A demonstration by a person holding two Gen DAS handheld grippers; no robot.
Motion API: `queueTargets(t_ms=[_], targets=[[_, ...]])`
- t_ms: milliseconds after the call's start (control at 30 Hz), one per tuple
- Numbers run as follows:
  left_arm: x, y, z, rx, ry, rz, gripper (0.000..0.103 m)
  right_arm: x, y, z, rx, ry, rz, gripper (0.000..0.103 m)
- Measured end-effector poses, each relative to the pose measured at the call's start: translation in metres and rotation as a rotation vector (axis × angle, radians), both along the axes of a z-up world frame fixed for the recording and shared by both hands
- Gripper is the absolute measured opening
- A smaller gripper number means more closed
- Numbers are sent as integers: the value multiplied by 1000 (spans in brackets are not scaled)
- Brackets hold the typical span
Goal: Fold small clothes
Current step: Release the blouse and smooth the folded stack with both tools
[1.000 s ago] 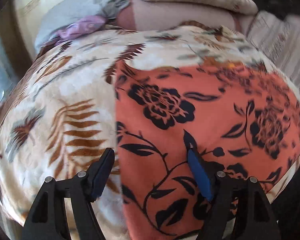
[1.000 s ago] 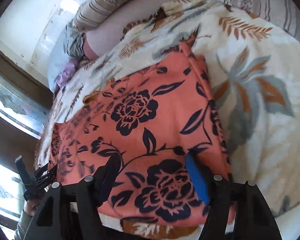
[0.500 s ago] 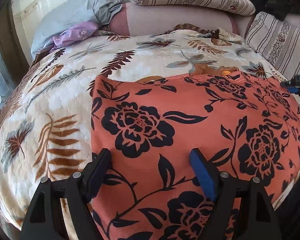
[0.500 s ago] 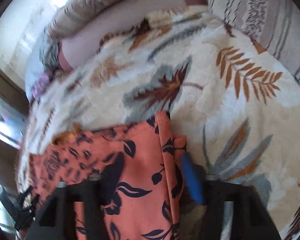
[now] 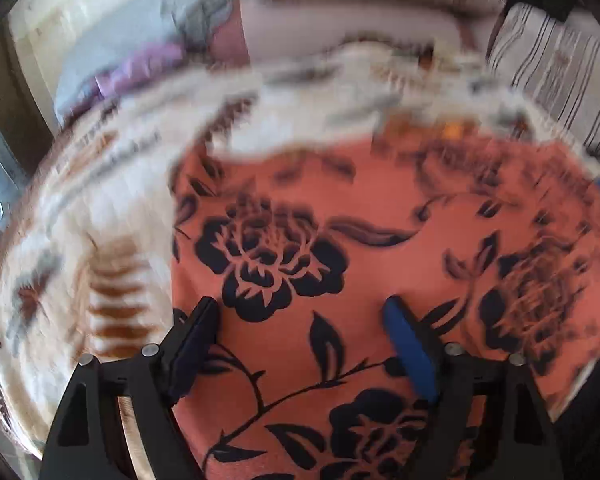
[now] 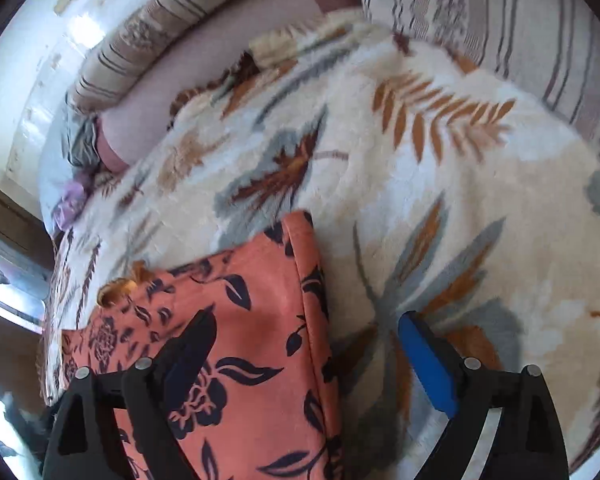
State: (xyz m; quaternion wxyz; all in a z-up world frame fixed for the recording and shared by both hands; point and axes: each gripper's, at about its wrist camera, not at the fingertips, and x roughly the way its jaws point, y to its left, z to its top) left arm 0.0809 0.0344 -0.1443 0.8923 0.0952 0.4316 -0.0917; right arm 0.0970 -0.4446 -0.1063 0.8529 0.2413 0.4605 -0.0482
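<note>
Since prev frames, right gripper [image 6: 302, 344] is sliding off the orange floral garment [image 5: 380, 280] toward its right hem; left view is blurring w/ motion. Left gripper [image 5: 300, 328] is hovering over the cloth, jaws wide apart, empty. Right jaws also apart, straddling the hem. Garment is lying flat on fluffy leaf-print blanket [image 6: 440, 184], near edge cut off. Striped pillows [image 6: 500, 20] far.
</note>
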Motion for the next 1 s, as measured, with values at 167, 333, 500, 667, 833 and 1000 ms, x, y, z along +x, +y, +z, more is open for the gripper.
queueTargets(t_ms=[167, 333, 500, 667, 833, 1000], targets=[[-18, 5, 40, -66, -64, 51, 91, -52, 19, 57, 105, -164, 72, 94], [-45, -1, 44, -31, -128, -40, 92, -83, 50, 38, 434, -201, 279, 93], [-40, 21, 18, -34, 1, 60, 94, -117, 11, -33, 502, -81, -7, 80], [-48, 13, 58, -82, -125, 51, 94, -177, 11, -27, 585, -156, -152, 90], [-37, -36, 80, -205, -144, -57, 94, -182, 23, -69, 702, -140, -261, 90], [-27, -76, 72, -314, -86, -90, 94, -167, 21, -69, 702, -185, -320, 83]])
